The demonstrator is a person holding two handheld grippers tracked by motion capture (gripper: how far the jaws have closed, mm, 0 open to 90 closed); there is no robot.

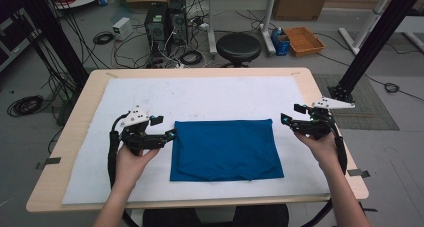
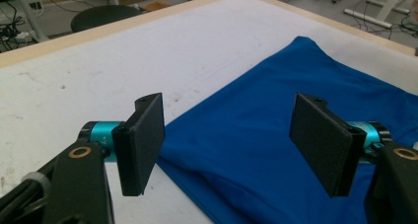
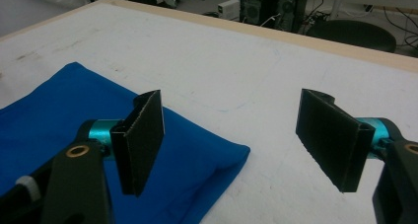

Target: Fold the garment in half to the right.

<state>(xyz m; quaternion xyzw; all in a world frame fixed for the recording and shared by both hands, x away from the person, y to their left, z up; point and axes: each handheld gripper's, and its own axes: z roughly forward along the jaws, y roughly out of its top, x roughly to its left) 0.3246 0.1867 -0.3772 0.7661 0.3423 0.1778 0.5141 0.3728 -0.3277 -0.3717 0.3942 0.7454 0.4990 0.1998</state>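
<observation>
step: reach for folded blue cloth [image 1: 226, 149] | left gripper [image 1: 172, 134] fingers wide at its left edge | right gripper [image 1: 283, 119] fingers wide off its far-right corner | next: pinch edges

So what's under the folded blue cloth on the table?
The blue cloth lies flat on a white mat that covers most of the wooden table. The mat shows on all sides of the cloth. Whether anything is tucked beneath its folds cannot be seen.
</observation>
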